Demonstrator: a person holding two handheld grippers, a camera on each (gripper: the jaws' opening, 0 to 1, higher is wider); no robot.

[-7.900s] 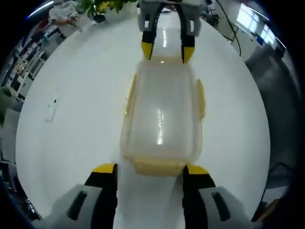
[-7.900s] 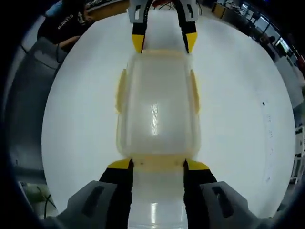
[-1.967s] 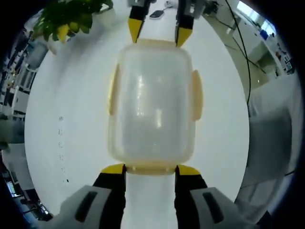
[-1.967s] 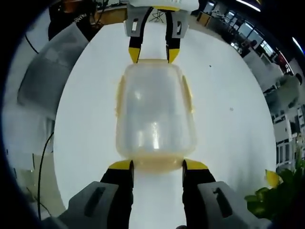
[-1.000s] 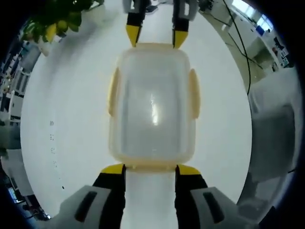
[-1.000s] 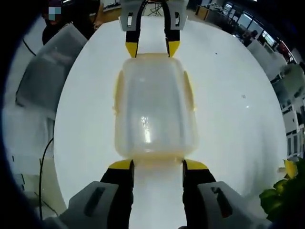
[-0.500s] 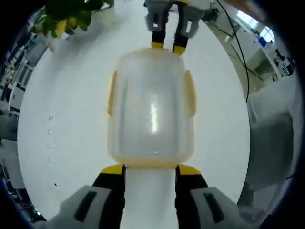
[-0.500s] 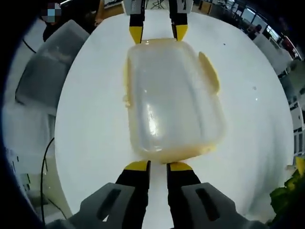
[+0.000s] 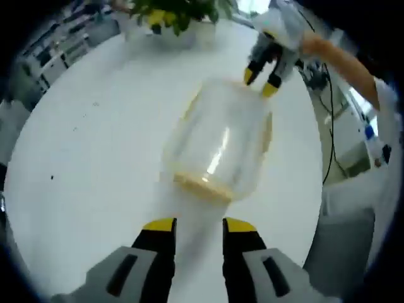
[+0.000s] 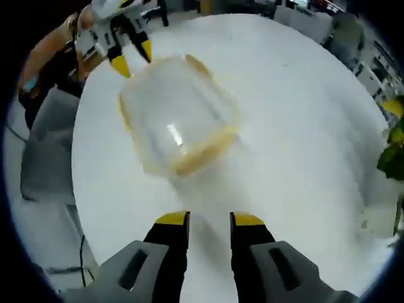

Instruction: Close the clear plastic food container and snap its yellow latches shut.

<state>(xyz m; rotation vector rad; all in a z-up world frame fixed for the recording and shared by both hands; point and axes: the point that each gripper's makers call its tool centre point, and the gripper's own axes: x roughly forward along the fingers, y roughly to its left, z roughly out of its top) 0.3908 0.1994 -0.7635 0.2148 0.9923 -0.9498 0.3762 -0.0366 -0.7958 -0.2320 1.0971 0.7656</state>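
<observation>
The container (image 9: 218, 145) sits lid-on near the middle of the white table (image 9: 82, 164), and both grippers hang clear of it. The left gripper (image 9: 197, 226) holds its jaws slightly apart, pinching nothing; the right gripper (image 10: 209, 219) likewise. The latches (image 10: 197, 65) look folded against the sides, so the closing seems finished or nearly so. Next comes a check that each latch is seated. Bare tabletop surrounds the box; a plant (image 9: 173, 9) stands well off at the far edge.

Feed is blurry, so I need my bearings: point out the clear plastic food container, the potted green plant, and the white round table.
clear plastic food container (image 9: 218, 142), left gripper view, middle of its lid
potted green plant (image 9: 180, 11), left gripper view, its leaves
white round table (image 10: 297, 113), right gripper view, bare top
</observation>
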